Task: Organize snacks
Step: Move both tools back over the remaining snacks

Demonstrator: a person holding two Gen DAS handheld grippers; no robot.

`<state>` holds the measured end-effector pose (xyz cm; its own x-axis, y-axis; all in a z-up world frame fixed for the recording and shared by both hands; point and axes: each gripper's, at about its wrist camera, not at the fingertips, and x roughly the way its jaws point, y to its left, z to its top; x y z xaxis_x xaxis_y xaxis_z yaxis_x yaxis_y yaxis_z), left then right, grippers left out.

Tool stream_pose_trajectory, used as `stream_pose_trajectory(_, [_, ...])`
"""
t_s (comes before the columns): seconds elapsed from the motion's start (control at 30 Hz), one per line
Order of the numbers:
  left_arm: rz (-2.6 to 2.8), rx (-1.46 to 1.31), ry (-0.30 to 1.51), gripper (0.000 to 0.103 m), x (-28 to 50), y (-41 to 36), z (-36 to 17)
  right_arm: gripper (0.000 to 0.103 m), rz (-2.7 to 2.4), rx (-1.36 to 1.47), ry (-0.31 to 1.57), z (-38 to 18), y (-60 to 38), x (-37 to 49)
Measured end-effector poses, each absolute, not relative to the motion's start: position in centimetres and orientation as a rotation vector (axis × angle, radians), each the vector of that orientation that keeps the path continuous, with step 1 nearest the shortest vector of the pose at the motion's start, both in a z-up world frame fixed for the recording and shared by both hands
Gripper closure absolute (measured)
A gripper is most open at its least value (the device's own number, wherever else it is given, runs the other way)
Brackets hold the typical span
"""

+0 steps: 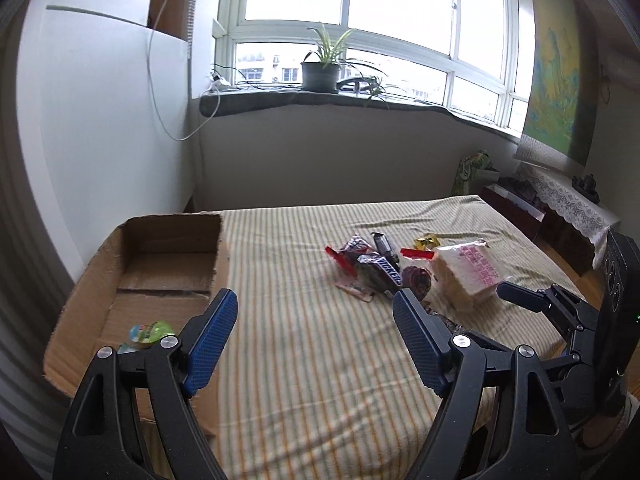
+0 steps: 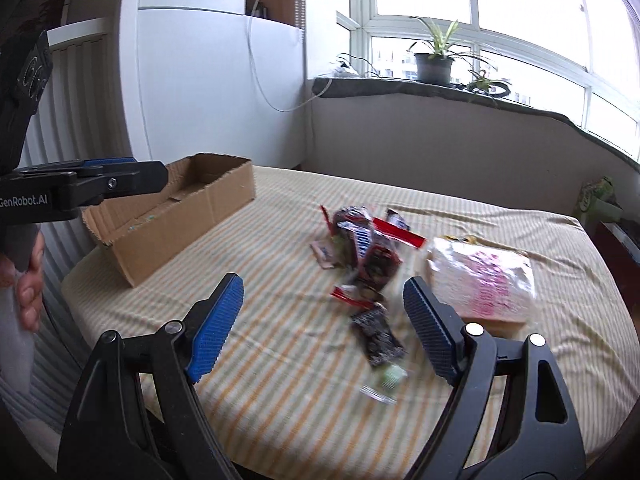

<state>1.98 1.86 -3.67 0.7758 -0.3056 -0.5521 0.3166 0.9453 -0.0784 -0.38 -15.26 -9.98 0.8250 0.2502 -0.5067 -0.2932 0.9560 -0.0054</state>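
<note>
Several snacks (image 2: 362, 256) lie heaped mid-bed, well apart from the cardboard box (image 1: 168, 264), which holds one green cup (image 1: 150, 332). Both the left gripper (image 1: 314, 312) and right gripper (image 2: 324, 300) gape wide, empty. Overlapping wrappers, blurred here, probably invite a double pick or slip.

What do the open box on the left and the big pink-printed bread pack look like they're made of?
The box looks like plain brown corrugated cardboard, matte: raw torn-looking edges and creased flaps show. The bread pack seems wrapped in thin clear plastic film, glossy, since it catches window light and pale slices show through under the pink print.
</note>
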Motion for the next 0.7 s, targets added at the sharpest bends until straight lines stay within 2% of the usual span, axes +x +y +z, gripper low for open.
stream_pose_trajectory(0.37, [-0.486, 0.078, 0.628, 0.023, 2.7, -4.3, -4.5, 0.018, 0.189, -0.064, 0.559, -11.3, -20.5, -1.1])
stream_pose_trajectory(0.7, [-0.598, 0.066, 0.845, 0.023, 4.5, -8.4, -12.1, 0.018, 0.209, -0.135, 0.659, -16.7, -19.4, -1.3])
